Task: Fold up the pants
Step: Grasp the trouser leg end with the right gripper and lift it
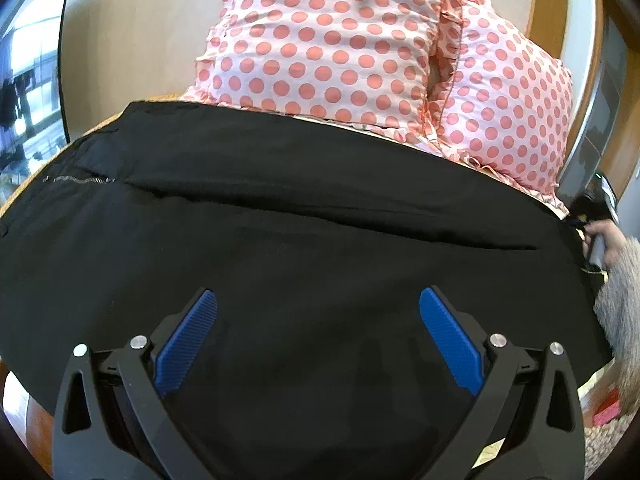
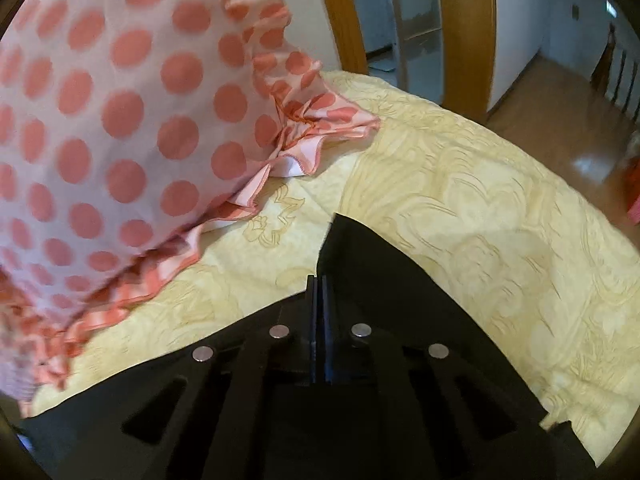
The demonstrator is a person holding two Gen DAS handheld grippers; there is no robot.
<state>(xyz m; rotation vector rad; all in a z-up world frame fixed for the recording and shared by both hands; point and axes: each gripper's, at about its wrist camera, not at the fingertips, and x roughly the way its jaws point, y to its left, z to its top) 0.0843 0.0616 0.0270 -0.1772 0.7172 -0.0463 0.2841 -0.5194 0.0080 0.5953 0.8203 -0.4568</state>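
Observation:
The black pants (image 1: 280, 208) lie spread across the bed and fill the left wrist view, with a zip at the left. My left gripper (image 1: 318, 300) is open just above the near part of the pants, its blue pads (image 1: 188, 344) wide apart and empty. My right gripper (image 2: 319, 280) is shut on a corner of the black pants (image 2: 360, 252), which peaks up between the closed fingers over the yellow bedspread (image 2: 460, 208). The right gripper and the hand that holds it show at the right edge of the left wrist view (image 1: 600, 236).
Two pink pillows with coral dots (image 1: 328, 40) lie behind the pants; one (image 2: 100, 120) is just left of the right gripper. A wooden bed frame (image 2: 464, 32) and wooden floor (image 2: 560, 120) lie beyond the bed's edge.

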